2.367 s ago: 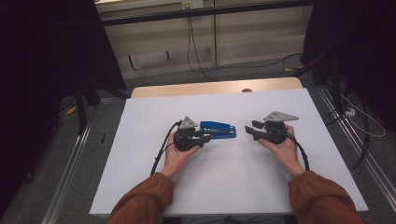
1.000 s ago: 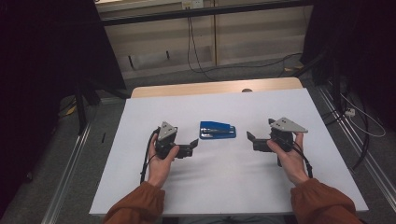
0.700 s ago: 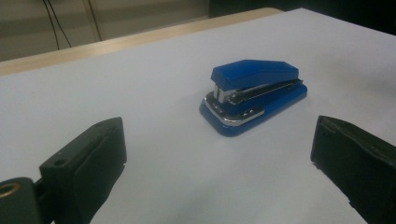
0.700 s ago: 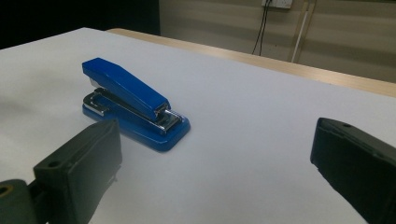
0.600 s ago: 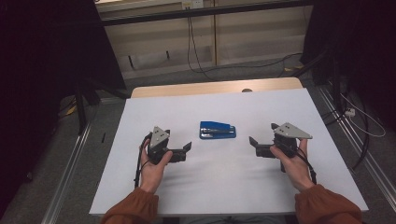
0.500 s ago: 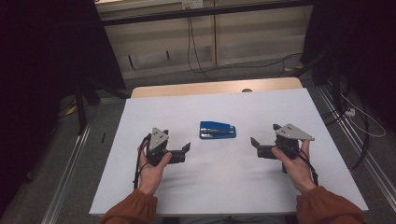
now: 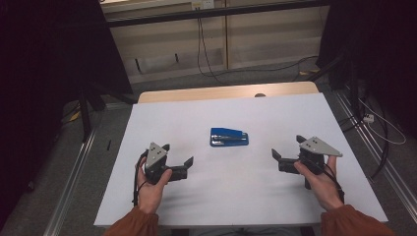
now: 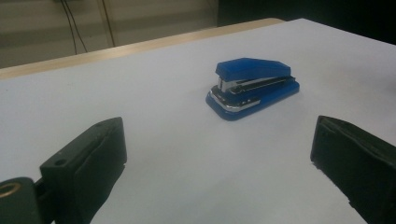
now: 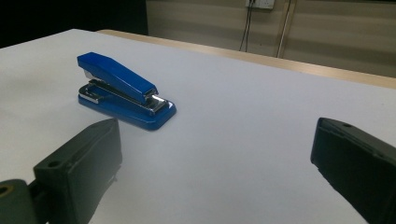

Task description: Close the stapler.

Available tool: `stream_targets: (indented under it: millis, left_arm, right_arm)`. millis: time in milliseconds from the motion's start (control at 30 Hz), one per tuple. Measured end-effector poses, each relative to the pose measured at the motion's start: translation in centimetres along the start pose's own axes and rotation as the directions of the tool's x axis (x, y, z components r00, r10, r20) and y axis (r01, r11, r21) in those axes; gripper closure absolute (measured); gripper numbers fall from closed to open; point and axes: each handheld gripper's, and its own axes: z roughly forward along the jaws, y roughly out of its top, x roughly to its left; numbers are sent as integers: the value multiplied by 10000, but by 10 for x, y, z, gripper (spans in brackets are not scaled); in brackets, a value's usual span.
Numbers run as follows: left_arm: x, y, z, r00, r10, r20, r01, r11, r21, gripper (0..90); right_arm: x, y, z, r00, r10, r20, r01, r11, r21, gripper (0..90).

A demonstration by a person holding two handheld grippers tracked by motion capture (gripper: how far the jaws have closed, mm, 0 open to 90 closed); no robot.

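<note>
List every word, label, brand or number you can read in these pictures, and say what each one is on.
None can be read.
The stapler shows plain blue plastic and bare metal, with no lettering on the sides in view.
The grey plates and black fingers of both grippers carry no print.
The table is plain white.

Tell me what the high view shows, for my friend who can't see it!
A blue stapler sits alone in the middle of a white table. A person's hands hold the left gripper and the right gripper low on either side of it, jaws open, touching nothing.
</note>
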Motion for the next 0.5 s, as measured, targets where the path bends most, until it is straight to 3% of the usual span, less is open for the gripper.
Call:
stream_targets:
  millis: [500]
  left_arm:
    - [-1, -13, -21, 9994, -58, -350, 60, 10000, 70, 37]
  right_arm:
    - [-4, -9, -28, 9989, 214, 428, -208, 9997, -138, 11]
